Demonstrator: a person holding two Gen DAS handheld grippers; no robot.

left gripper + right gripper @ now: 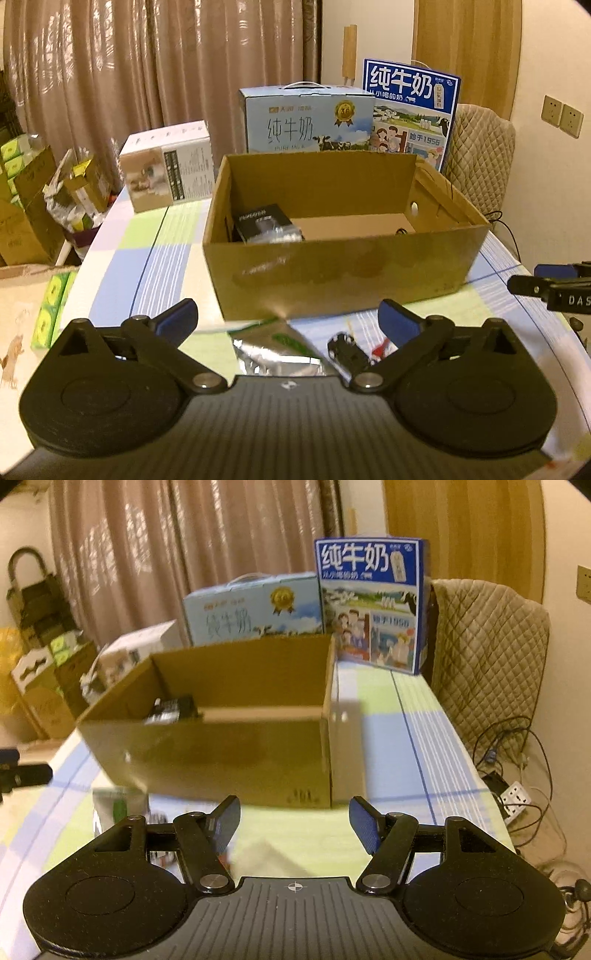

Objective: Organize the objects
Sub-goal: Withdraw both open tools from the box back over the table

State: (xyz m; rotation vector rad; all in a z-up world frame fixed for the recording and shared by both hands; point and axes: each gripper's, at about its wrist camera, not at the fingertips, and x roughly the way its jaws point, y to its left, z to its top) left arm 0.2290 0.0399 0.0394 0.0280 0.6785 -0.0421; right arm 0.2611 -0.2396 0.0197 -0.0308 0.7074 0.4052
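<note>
Cardboard box point(343, 273), brown and open-topped, holds a black packet point(264, 223).

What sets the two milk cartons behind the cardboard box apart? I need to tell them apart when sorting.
The pale blue milk carton is low and wide, while the dark blue milk carton stands taller and narrower. The pale one has a white carry handle on top and a gold medal print; the dark one shows big white characters over a farm scene. Both stand upright on the table, side by side behind the cardboard box.
</note>
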